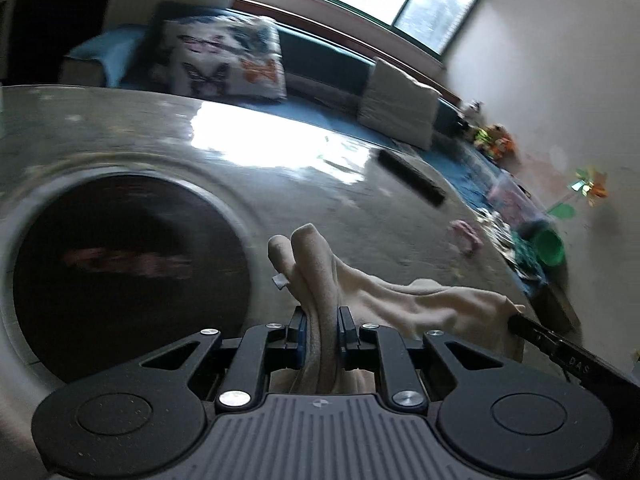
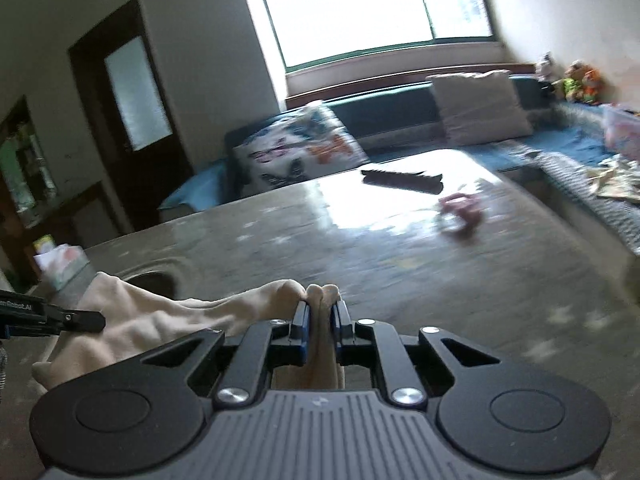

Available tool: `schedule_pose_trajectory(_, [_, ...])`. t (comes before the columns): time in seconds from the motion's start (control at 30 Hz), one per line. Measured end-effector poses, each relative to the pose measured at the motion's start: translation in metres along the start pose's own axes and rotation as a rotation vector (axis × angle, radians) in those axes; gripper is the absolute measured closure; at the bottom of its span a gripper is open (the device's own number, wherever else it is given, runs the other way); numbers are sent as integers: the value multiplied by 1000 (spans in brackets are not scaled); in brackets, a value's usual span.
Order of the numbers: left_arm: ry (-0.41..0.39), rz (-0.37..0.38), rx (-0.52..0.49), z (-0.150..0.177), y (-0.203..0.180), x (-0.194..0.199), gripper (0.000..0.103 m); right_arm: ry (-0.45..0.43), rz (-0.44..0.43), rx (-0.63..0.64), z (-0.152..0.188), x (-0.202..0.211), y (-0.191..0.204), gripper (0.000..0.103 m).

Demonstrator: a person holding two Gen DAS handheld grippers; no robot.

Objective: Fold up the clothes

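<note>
The left hand-held gripper [image 1: 322, 316] is clenched on a bunched edge of a cream cloth [image 1: 400, 300], which is pushed up between its fingers. The right hand-held gripper [image 2: 320, 312] is clenched on another bunched edge of the same cloth [image 2: 160, 320]. The cloth is stretched between the two, above the grey bench [image 2: 360, 260]. A round dark hollow [image 1: 128, 276] is seen in the bench on the left. Farther on the bench, a dark brush [image 2: 402, 180] and a small pink thing [image 2: 460, 208] are laid, near each other. Behind the bench, a butterfly pillow [image 2: 300, 152] is placed on a blue sofa [image 2: 580, 140].
</note>
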State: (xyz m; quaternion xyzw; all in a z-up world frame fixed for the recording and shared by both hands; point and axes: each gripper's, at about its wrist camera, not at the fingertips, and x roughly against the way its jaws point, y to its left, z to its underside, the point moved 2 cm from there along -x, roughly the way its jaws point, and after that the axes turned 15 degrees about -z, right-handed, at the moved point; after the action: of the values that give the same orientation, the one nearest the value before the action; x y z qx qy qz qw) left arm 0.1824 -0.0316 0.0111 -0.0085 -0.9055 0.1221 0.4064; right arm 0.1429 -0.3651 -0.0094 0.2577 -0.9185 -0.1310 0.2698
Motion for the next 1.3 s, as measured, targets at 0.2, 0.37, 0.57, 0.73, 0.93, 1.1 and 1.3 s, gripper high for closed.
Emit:
schedule_pose_trajectory(0.2, [11, 74, -86, -12, -60, -29, 87, -25, 126, -5, -20, 13, -45, 93])
schedule_pose_trajectory(0.37, [41, 25, -168, -8, -84, -59, 80, 3, 226, -47, -19, 6, -81, 91])
schedule_pose_trajectory(0.57, [-1, -63, -230, -12, -79, -64, 54, 39, 291, -61, -11, 1, -101, 90])
schedule_pose_trajectory(0.73, [-34, -68, -257, -24, -91, -71, 40, 43, 193, -2, -25, -14, -84, 89])
schedule_pose_trajectory(0.93, [-29, -92, -326, -26, -111, -96, 31, 118, 132, 24, -27, -57, -77, 89])
schedule_pose_trajectory(1.1, [-24, -122, -353, -26, -115, -118, 18, 133, 137, 10, -21, -73, -86, 89])
schedule_pose_trajectory(1.3, [-39, -132, -356, -21, -111, -118, 5, 113, 111, 30, -25, -54, -73, 85])
